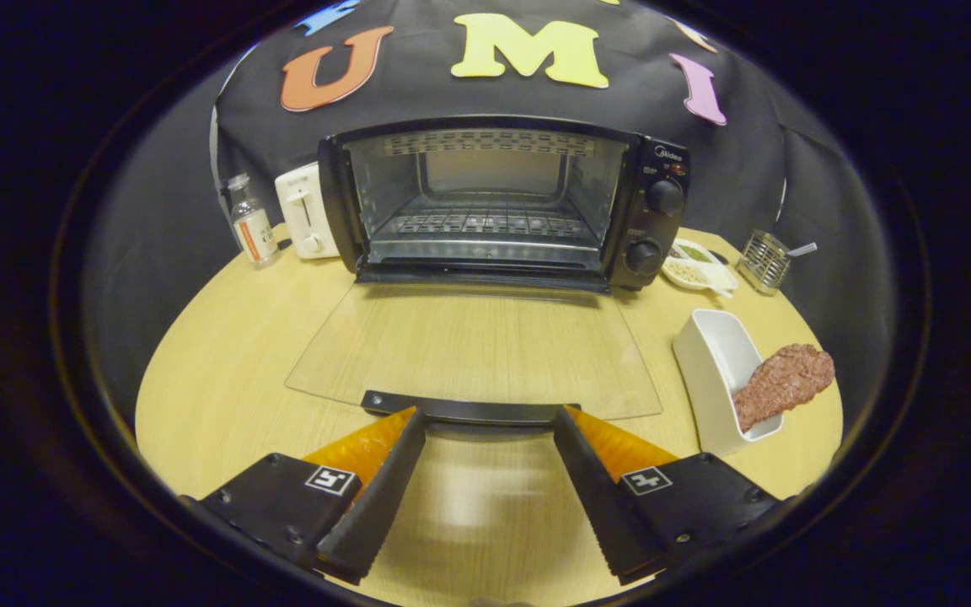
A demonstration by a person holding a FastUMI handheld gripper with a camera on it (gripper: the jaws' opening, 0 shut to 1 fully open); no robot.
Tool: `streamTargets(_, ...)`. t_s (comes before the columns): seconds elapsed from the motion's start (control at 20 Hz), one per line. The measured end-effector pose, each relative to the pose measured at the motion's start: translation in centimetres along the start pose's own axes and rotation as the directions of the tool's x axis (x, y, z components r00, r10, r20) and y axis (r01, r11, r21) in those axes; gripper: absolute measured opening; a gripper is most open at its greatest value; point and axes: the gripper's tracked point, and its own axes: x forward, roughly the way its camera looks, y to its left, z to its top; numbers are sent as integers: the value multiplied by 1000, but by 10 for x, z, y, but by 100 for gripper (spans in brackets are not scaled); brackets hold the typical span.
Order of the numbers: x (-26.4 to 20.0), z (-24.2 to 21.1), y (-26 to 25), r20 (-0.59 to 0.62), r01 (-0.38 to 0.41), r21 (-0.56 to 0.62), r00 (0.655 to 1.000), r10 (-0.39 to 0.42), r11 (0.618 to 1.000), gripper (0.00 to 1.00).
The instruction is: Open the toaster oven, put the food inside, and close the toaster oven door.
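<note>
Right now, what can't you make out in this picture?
- Gripper view: whether the open claw touches the door handle; its fingertips overlap the handle.
- Lower part of the meat, hidden by the white dish's wall.
- Contents of the small dish beside the oven: too small.

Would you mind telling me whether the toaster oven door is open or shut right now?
Open. The glass door lies folded down flat toward the gripper, exposing the toaster oven rack. The open gripper sits at the door handle.
</note>
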Motion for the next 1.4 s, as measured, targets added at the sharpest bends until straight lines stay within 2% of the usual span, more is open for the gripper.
streamTargets(0.15,0,2,0,-2,-5,-9,1000,5,1000,99)
streamTargets(0.3,-6,5,1,9,-50,-15,999,50,999,99)
streamTargets(0.45,-19,23,-20,55,-54,-53,997,57,997,100)
streamTargets(0.8,-49,95,-135,174,-20,-102,984,37,995,100)
streamTargets(1.1,-51,112,-246,166,0,-97,986,17,995,100)
streamTargets(1.2,-46,99,-268,121,-37,-57,992,43,998,100)
streamTargets(1.4,-31,64,-274,-3,-196,30,981,196,980,96)
